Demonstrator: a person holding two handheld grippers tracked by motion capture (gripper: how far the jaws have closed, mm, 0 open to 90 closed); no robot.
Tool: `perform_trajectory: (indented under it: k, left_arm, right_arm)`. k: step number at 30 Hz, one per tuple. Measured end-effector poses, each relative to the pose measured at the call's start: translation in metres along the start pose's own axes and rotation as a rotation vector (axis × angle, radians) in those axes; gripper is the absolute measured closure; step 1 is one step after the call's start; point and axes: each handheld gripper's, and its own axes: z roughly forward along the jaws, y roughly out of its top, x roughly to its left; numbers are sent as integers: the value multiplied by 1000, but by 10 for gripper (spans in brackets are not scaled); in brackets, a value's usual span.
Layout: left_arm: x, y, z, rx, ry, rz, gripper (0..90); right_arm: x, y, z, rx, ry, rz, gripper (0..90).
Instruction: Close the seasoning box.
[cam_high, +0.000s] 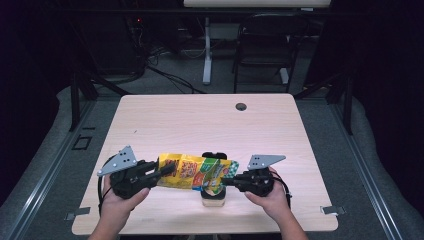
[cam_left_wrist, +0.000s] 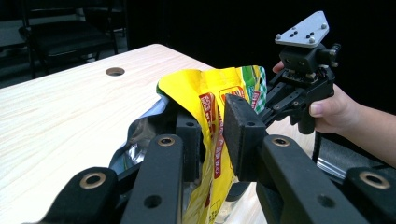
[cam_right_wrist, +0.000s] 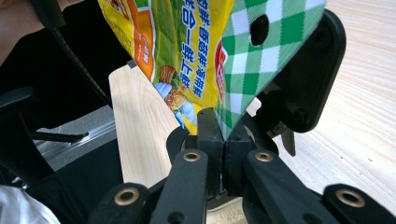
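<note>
I hold a yellow snack bag (cam_high: 196, 173) level above the near table (cam_high: 210, 120) edge, stretched between both grippers. My left gripper (cam_high: 165, 171) has its jaws clamped on the bag's opened end, silver lining showing. My right gripper (cam_high: 229, 181) has its jaws pinched tight on the green-checked corner. The print is red and blue Chinese characters; no brand name is legible. A black-lidded container (cam_high: 214, 156) sits underneath.

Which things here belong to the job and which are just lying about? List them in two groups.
In the job:
- snack bag, held up between both tools
- left tool, on the bag's open end
- right tool, shut on the bag's checked end
- container under the bag, with a black lid

Lying about:
- chair behind the table
</note>
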Motion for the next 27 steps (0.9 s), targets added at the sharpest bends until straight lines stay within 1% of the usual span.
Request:
perform_trajectory:
  k: [1,4,5,7,10,11,12,14,16,20,27]
  left_arm:
    - [0,0,0,0,-6,1,765]
    - [0,1,-1,-4,-3,3,764]
    - [0,2,-1,-2,-2,5,765]
    - [-1,3,-1,-5,-6,4,765]
    - [-3,6,1,-7,-13,13,775]
    - [-4,7,2,-4,-11,21,785]
    - [-5,7,3,-10,-15,20,790]
    - [-7,10,4,-4,-13,31,835]
    - [-8,11,5,-6,-20,40,851]
    - [-12,14,7,4,-18,66,861]
    - [-13,15,7,-5,-25,77,874]
  right_arm:
    - [0,0,0,2,-1,-2,889]
    - [2,1,1,-2,-7,-1,890]
    - [2,1,2,-7,-6,5,890]
    - [2,1,2,-1,-3,2,890]
    - [1,0,3,6,-2,7,886]
    - [0,-1,4,15,1,9,881]
    - [-1,-1,4,26,4,8,880]
    - [-2,-2,3,24,8,17,869]
    - [-4,-3,3,24,8,24,858]
    - [-6,-6,3,31,17,35,858]
    - [-6,-6,2,30,19,24,884]
